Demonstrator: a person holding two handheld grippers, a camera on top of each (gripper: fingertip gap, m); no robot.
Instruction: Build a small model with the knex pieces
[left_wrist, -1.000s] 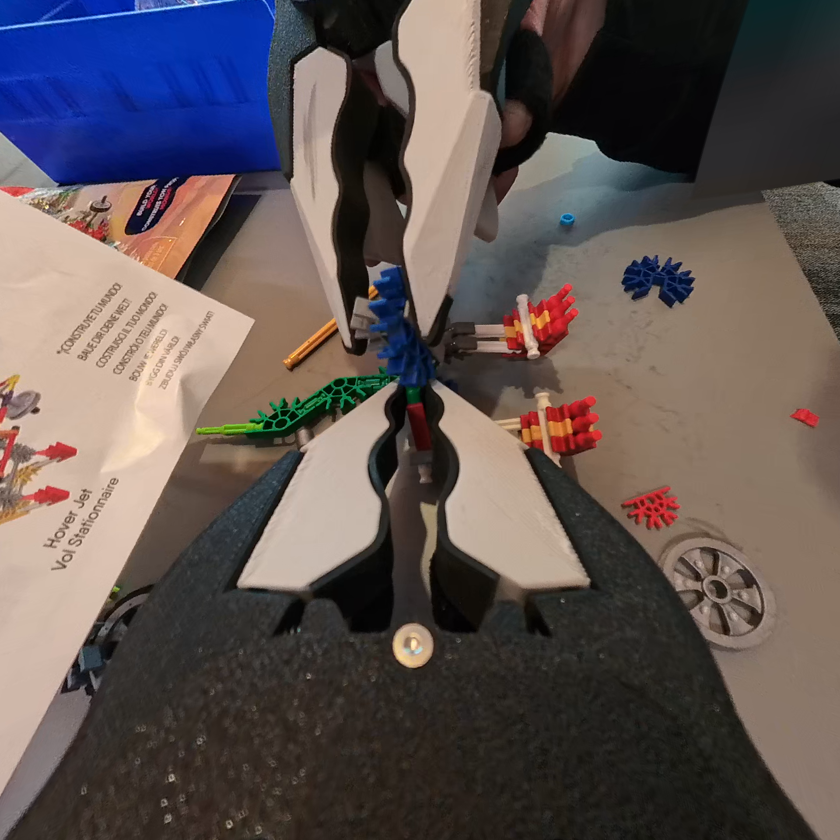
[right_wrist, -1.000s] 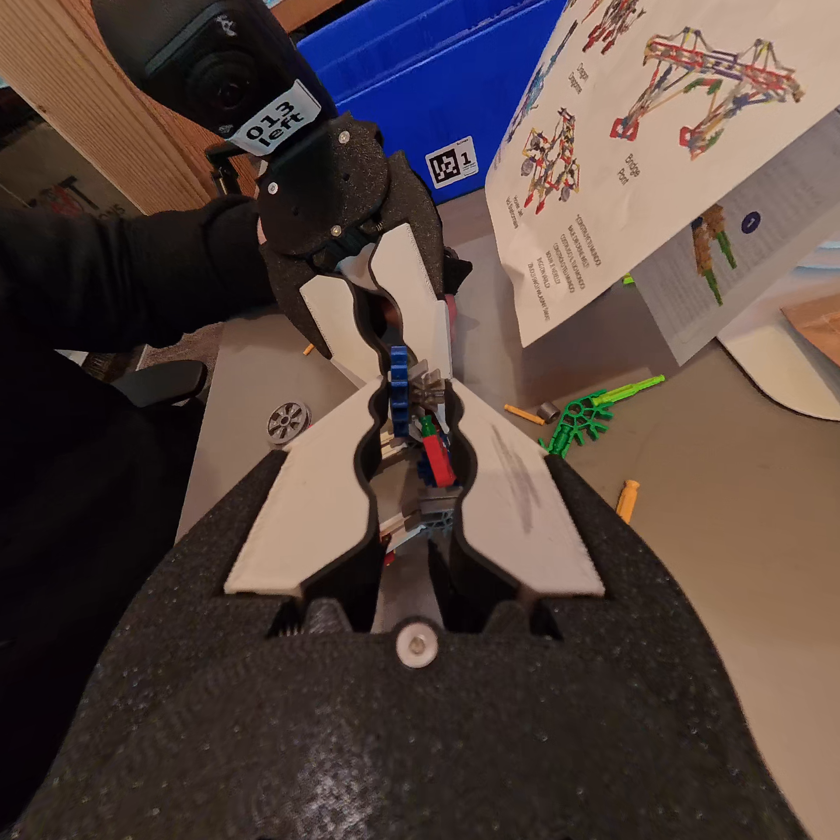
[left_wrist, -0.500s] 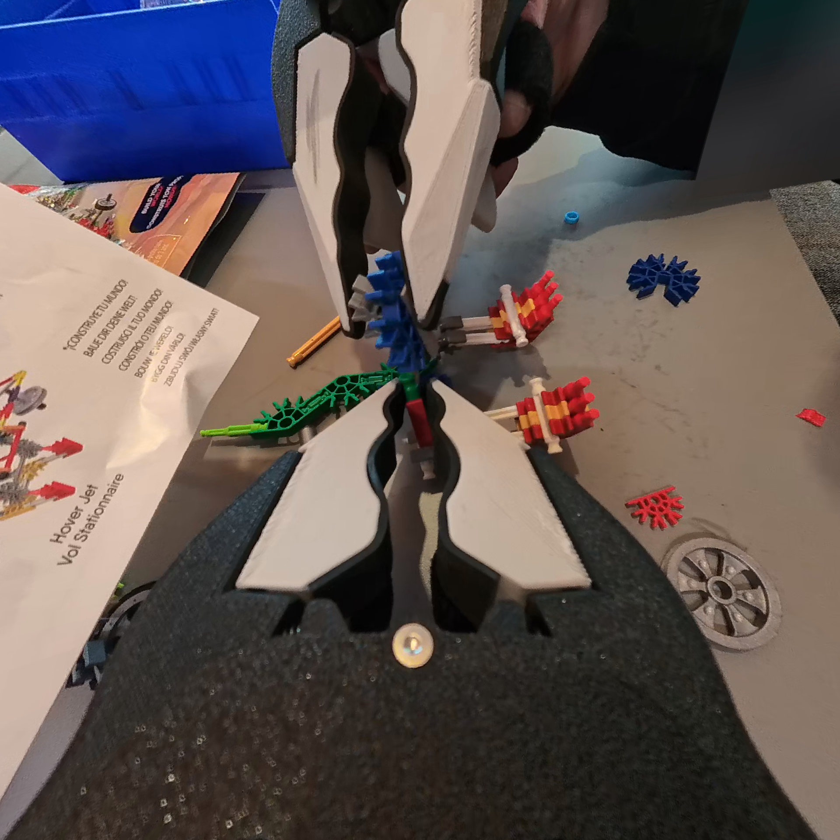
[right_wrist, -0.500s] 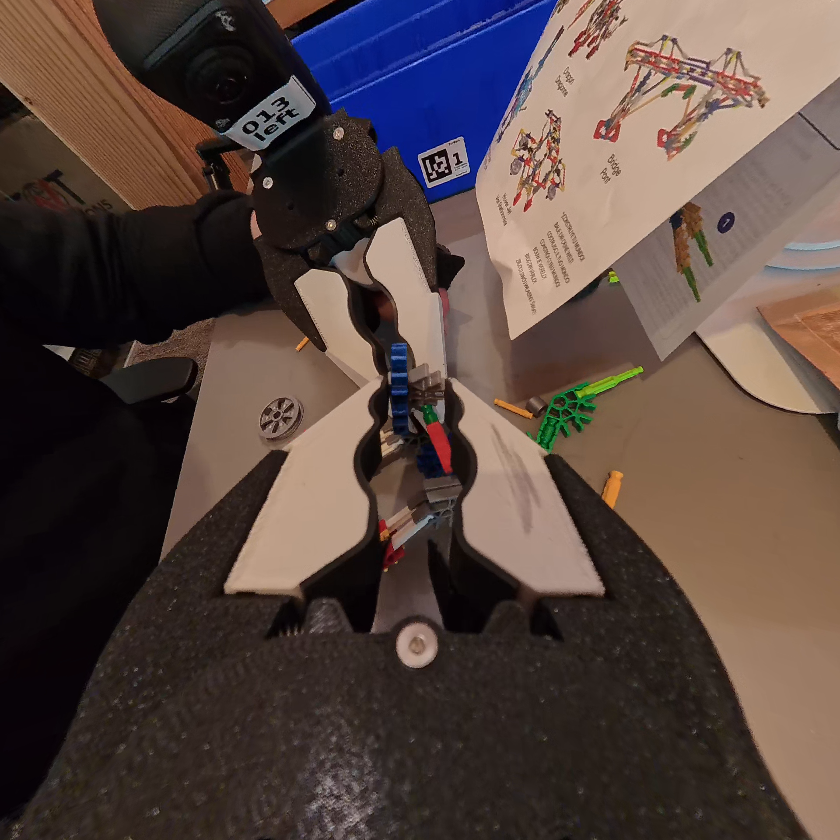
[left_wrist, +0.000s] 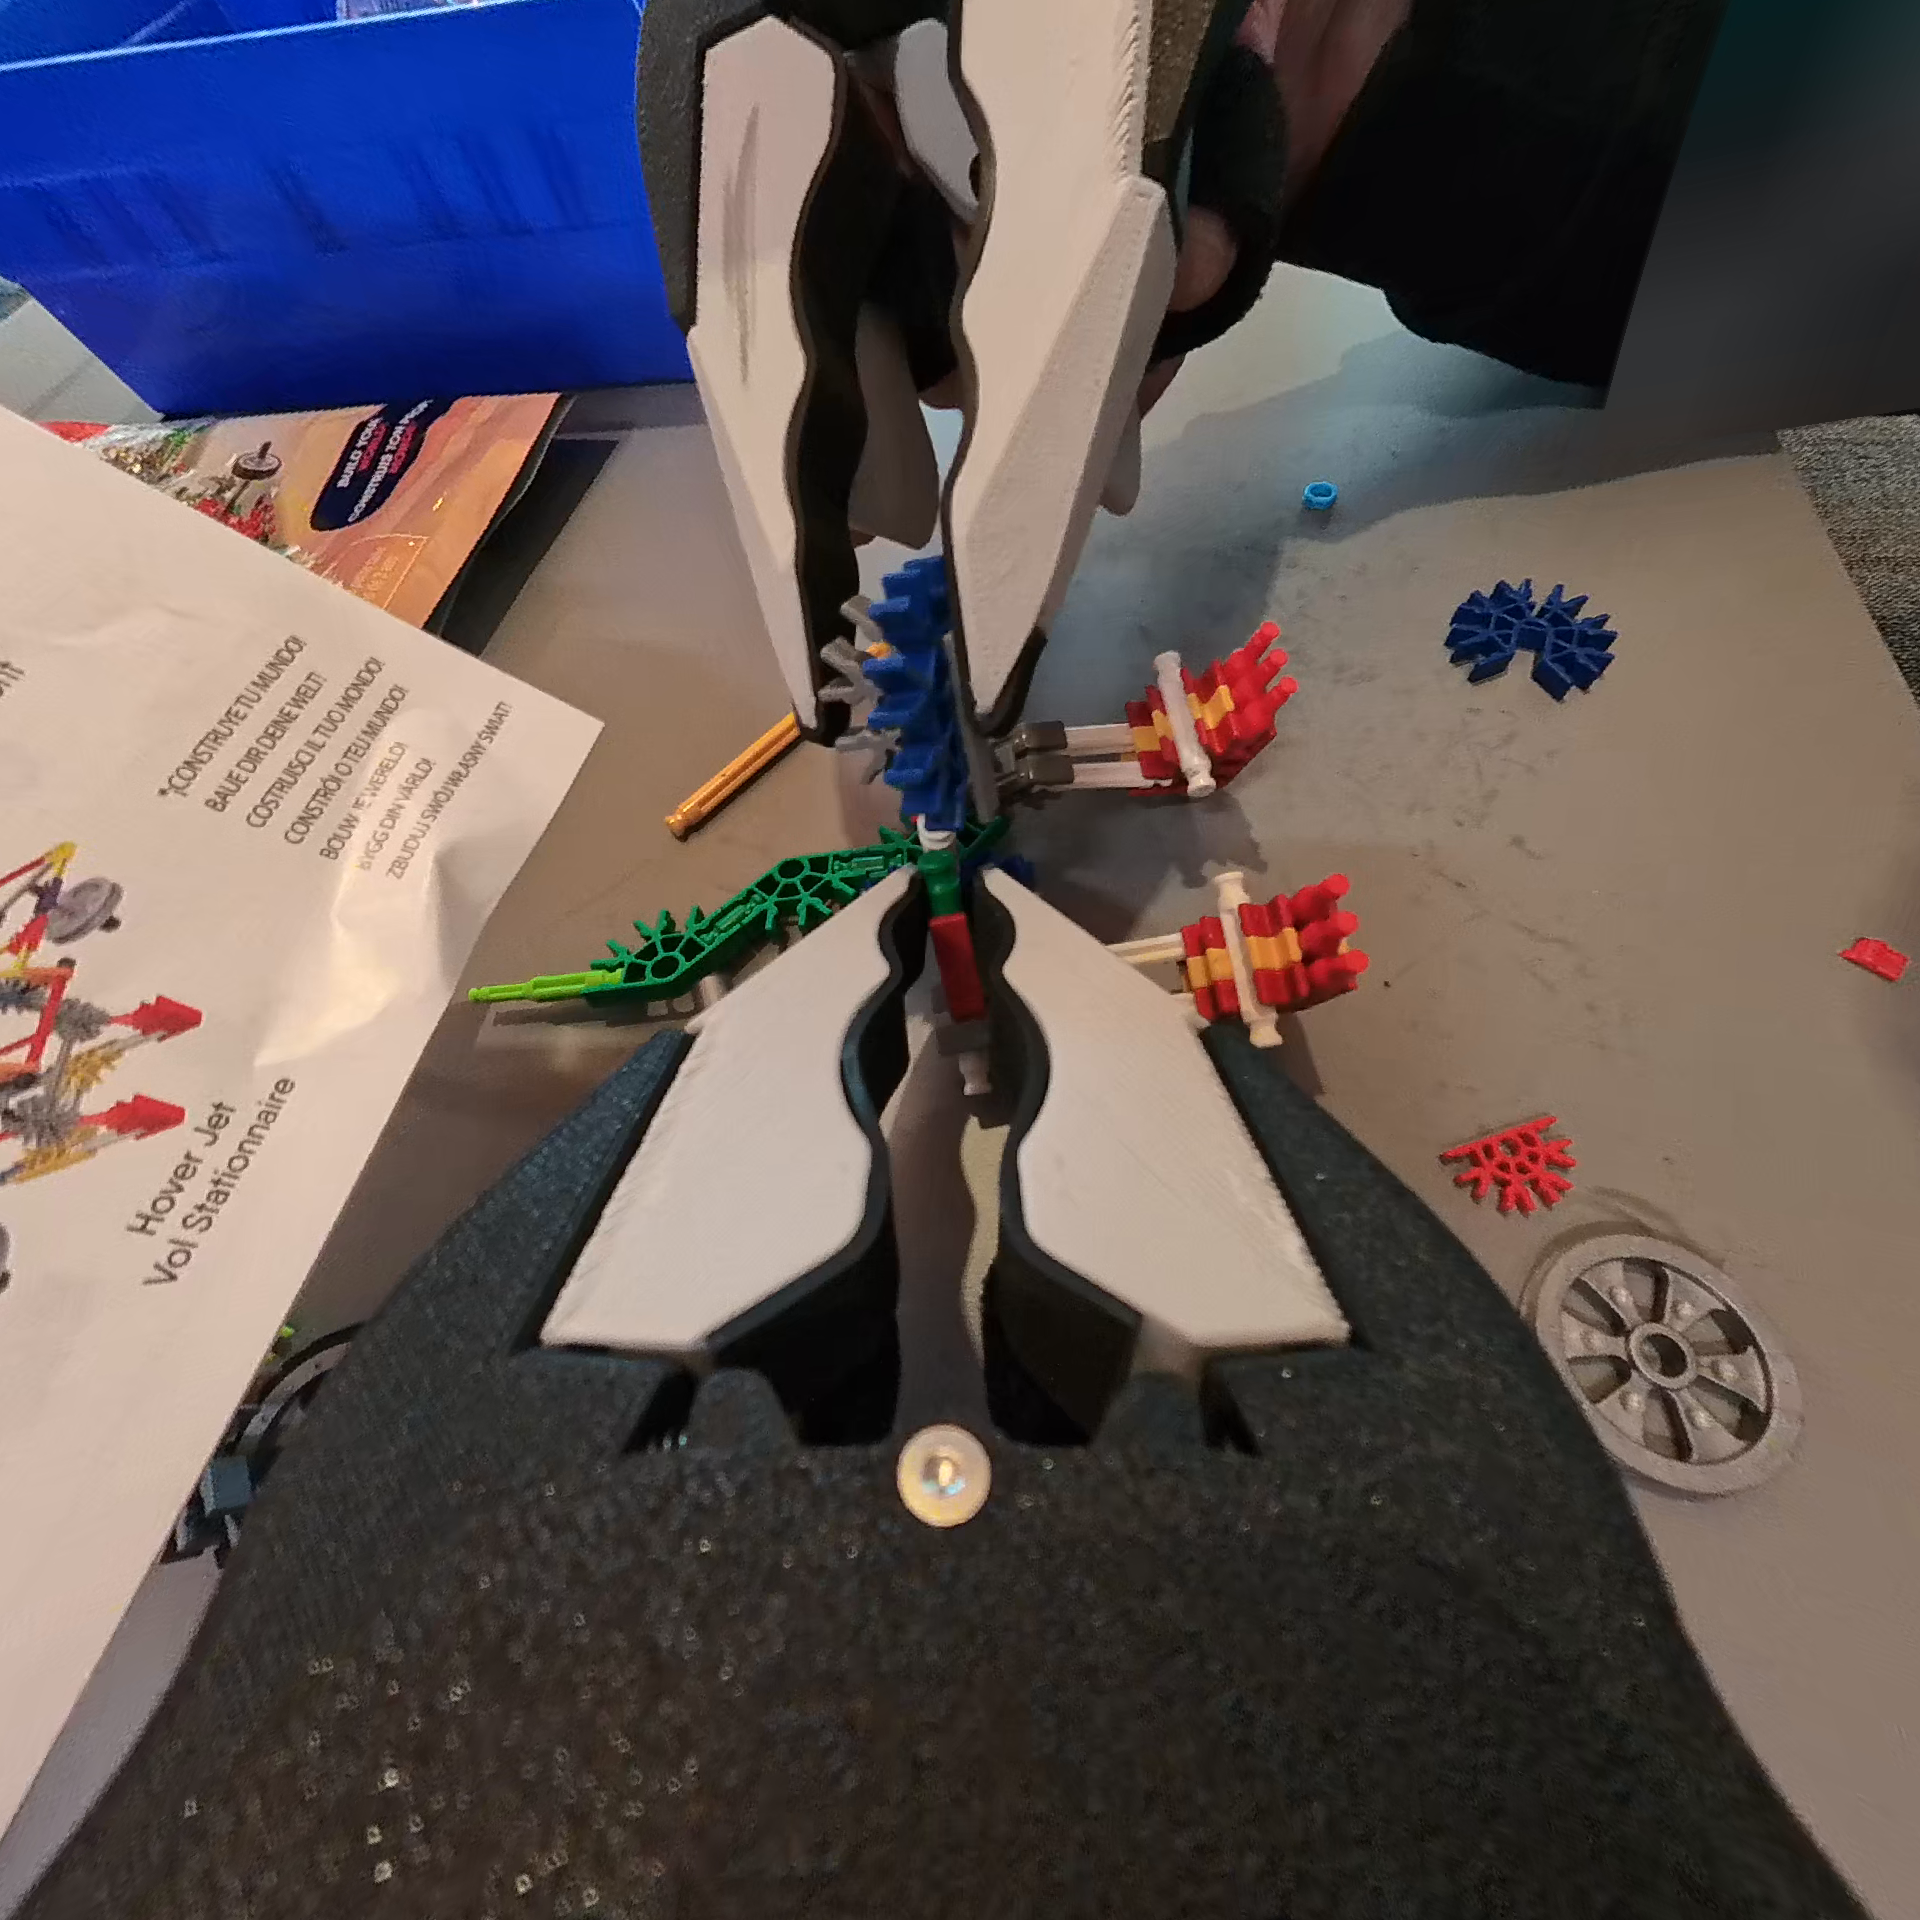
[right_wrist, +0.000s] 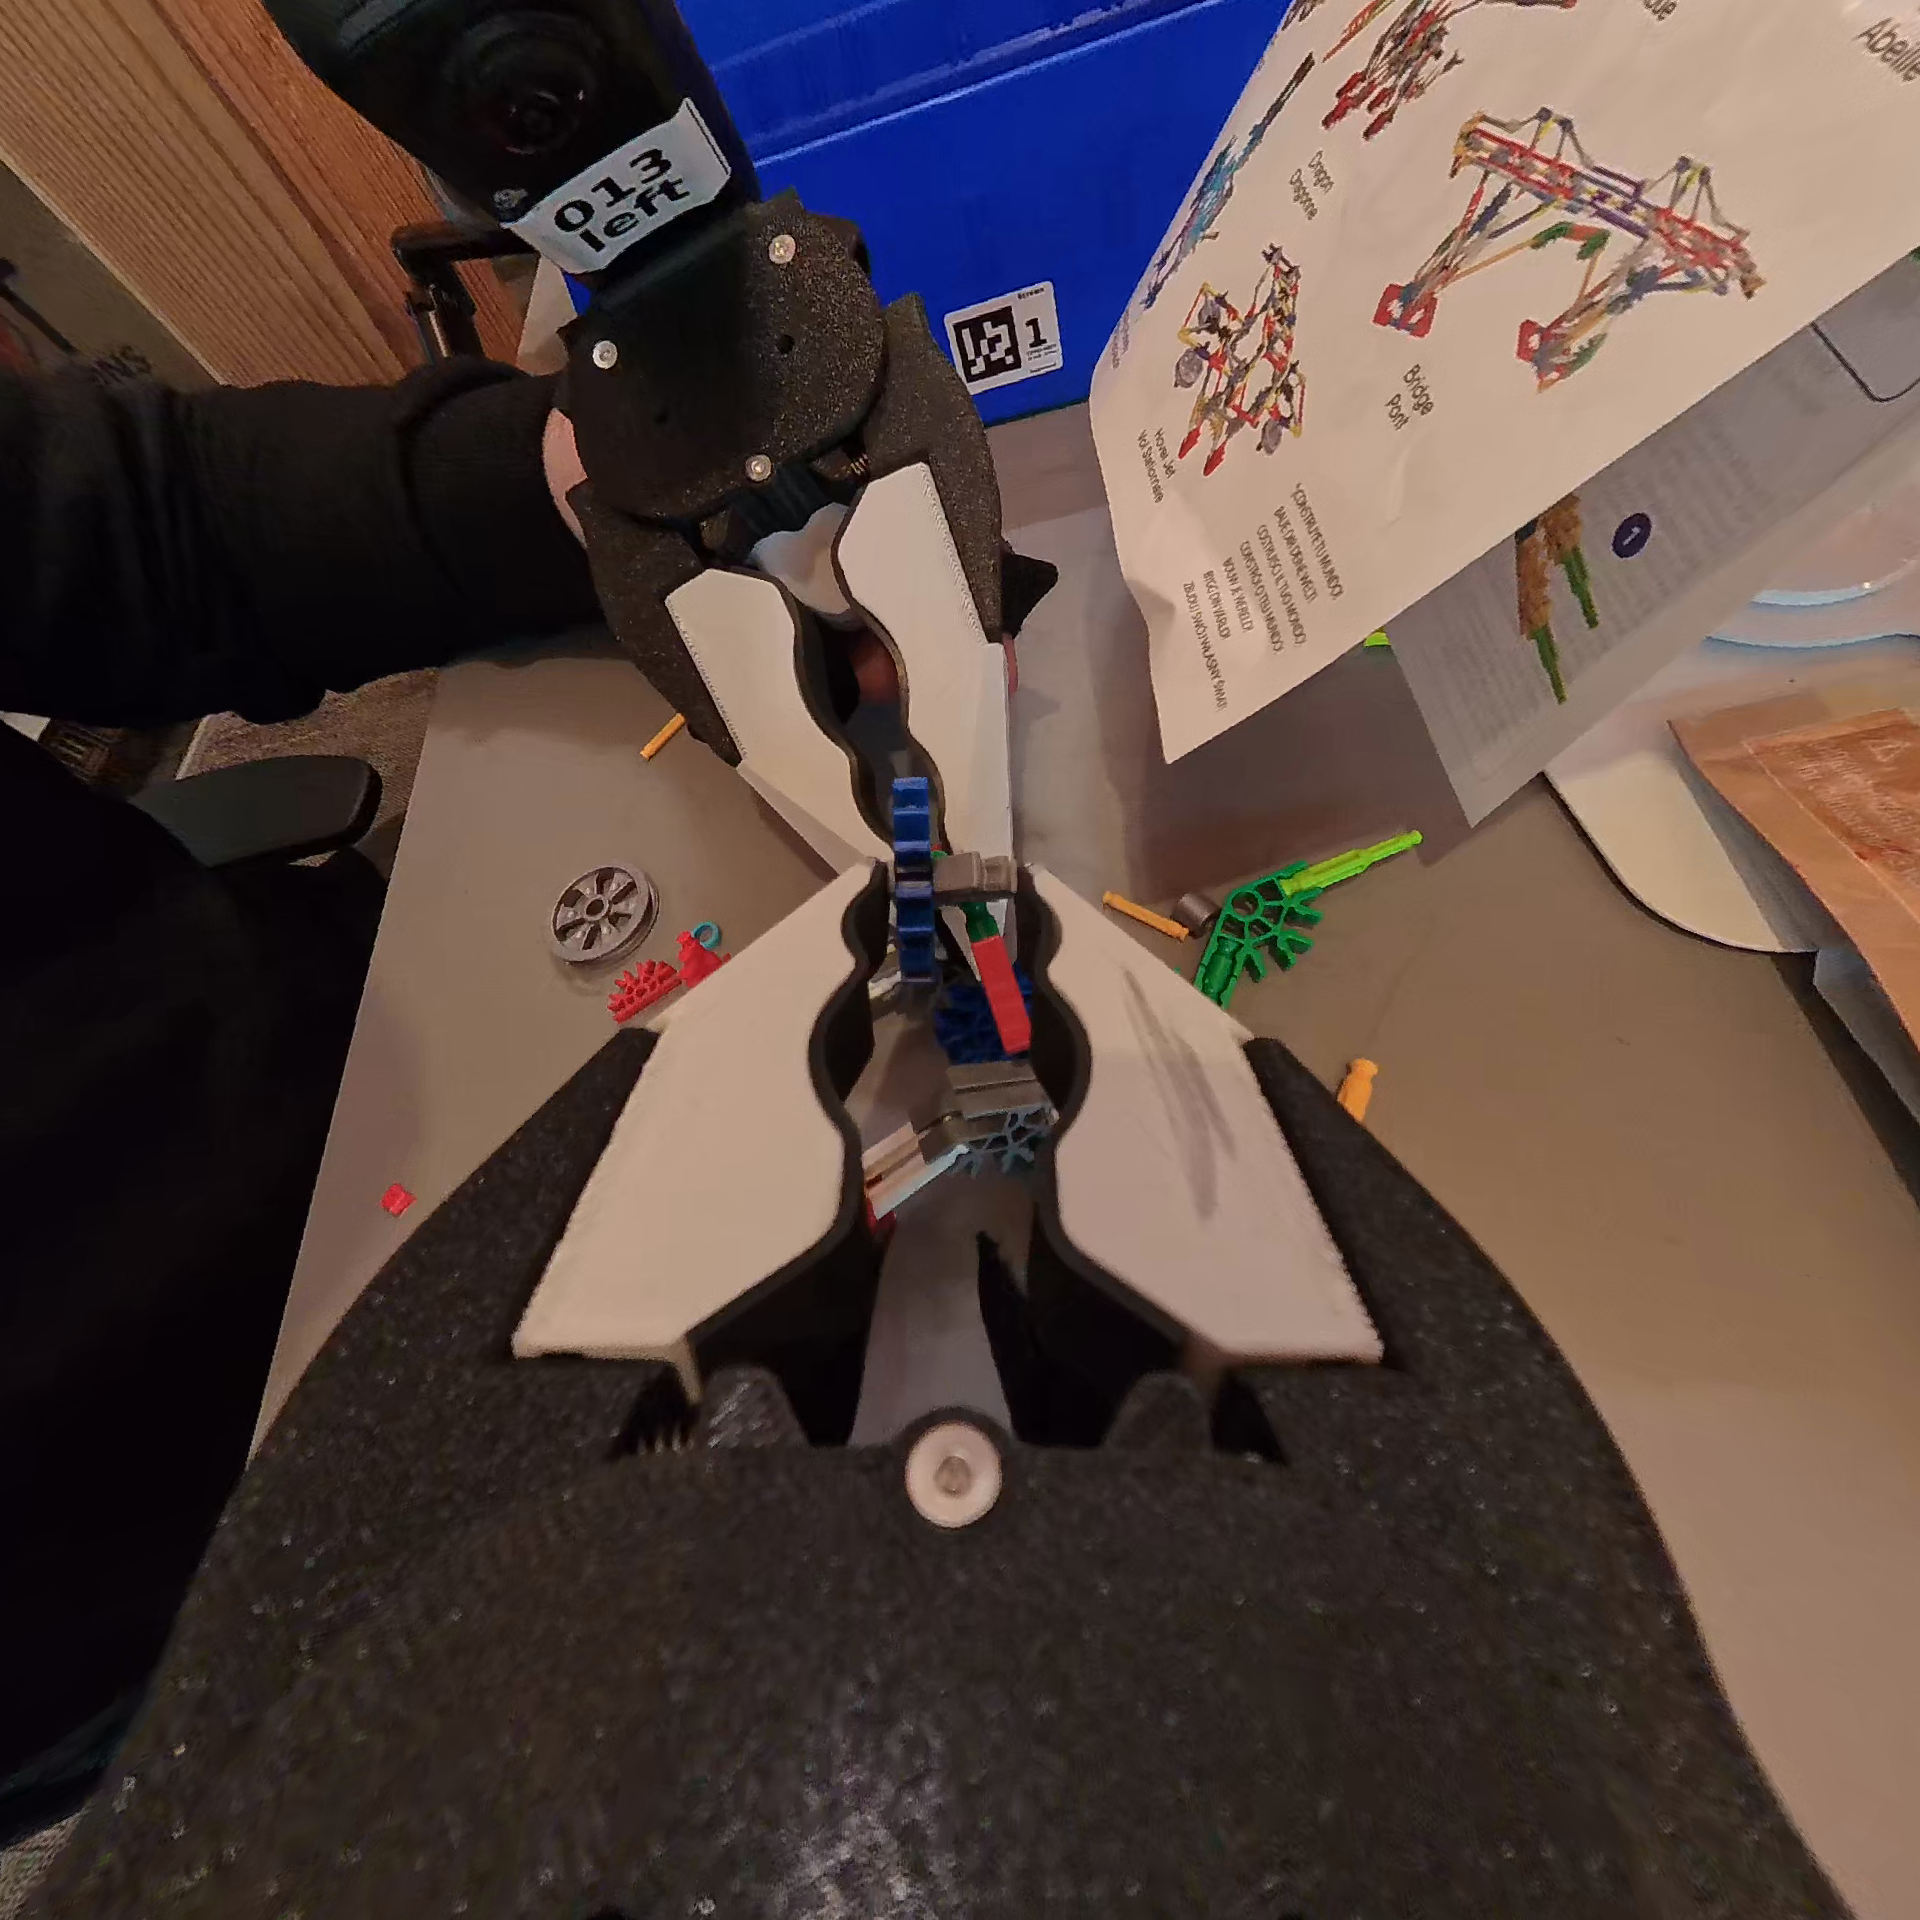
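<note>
Left wrist view: left gripper (left_wrist: 948, 883) fingers are closed on a red-and-green rod (left_wrist: 951, 951); blue gear (left_wrist: 920, 707) at 12 o'clock. Keep them aligned.

Right wrist view: right gripper (right_wrist: 951, 883) fingers clamp the gear's grey connector (right_wrist: 971, 873). Hold steady above the counter (right_wrist: 499, 831).

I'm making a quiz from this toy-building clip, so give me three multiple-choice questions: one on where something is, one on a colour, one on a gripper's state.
1. Where is the grey wheel?
A) on the table, right of the left gripper
B) between the right gripper's fingers
C) atop the left gripper
2. What colour is the toothed piece in the right gripper?
A) yellow
B) blue
C) white
3. The left gripper is:
A) wide open, empty
B) shut on the wheel
C) shut on a red rod
Answers: 1 A, it lies flat on the table; 2 B, blue teeth show between the fingers; 3 C, fingers pinch the rod.
</note>
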